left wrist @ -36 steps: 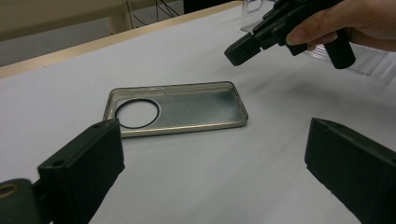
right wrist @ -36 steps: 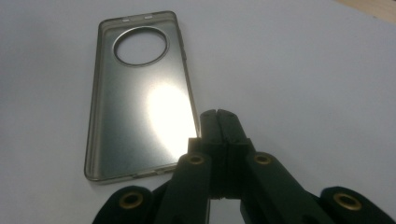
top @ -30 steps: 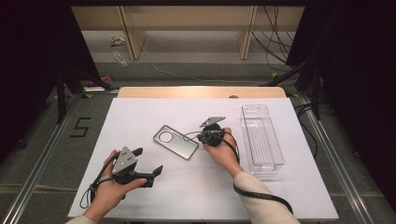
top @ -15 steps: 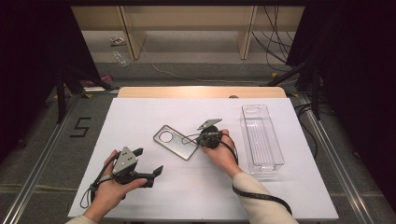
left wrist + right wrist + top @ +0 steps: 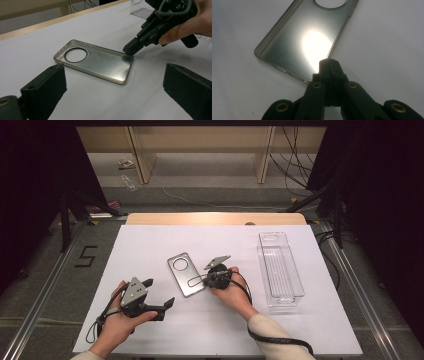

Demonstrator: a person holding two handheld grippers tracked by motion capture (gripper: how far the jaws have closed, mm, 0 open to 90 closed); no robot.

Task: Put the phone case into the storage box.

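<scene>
A white table (image 5: pixel 150 250) stands in a dark room, with a clear plastic tray (image 5: pixel 280 267) well off to the right of both grippers. The phone case (image 5: pixel 185 273) lies flat, open side up, directly ahead of the right gripper (image 5: pixel 197 281) and between the two grippers.

The right gripper's jaws are pressed together, with nothing between them. Their joined tip sits at the case's corner rim, touching or just short of it; which cannot be told. The left gripper (image 5: pixel 112 82) rests on the table with jaws spread wide, the case (image 5: pixel 96 61) lying ahead of them and apart.

Handling judgement: the case looks thin, light and flexible, with a smooth, glossy floor that offers little friction. It will likely slide when pushed. The raised rim (image 5: pixel 332 50) along a long side is the practical hold: one jaw inside the wall, one outside. Avoid squeezing near the round camera opening (image 5: pixel 76 54), where the shell is weakest.
</scene>
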